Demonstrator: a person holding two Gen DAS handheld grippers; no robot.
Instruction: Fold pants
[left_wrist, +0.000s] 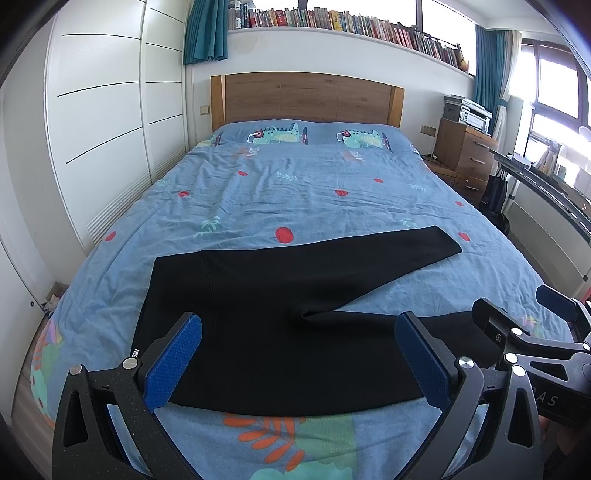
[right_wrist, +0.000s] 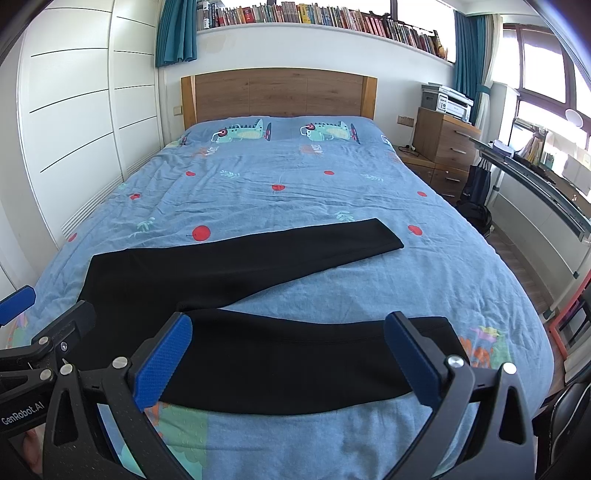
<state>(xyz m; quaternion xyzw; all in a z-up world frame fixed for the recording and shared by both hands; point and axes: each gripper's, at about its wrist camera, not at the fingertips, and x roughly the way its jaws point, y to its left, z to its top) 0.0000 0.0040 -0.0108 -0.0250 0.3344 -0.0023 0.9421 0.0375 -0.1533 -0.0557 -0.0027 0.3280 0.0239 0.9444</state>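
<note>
Black pants (left_wrist: 280, 314) lie flat across the near end of a bed covered by a blue quilt (left_wrist: 295, 192) printed with red dots and cartoon crocodiles. The waist is to the left, and the two legs point right, spread apart in a V; the far leg (right_wrist: 332, 240) angles toward the middle of the bed, the near leg (right_wrist: 314, 354) runs along the near edge. Nothing lies on the pants. Around the bed stand a wooden headboard (left_wrist: 306, 96), white wardrobe doors (left_wrist: 99, 110) on the left, a long shelf of books (left_wrist: 347, 22) above, and a wooden dresser (right_wrist: 443, 147) with a printer (right_wrist: 448, 98) on the right.

The left gripper (left_wrist: 298, 363) hovers above the waist and seat, fingers spread wide, holding nothing. The right gripper (right_wrist: 288, 360) hangs beside it over the near leg, likewise wide apart and empty.
</note>
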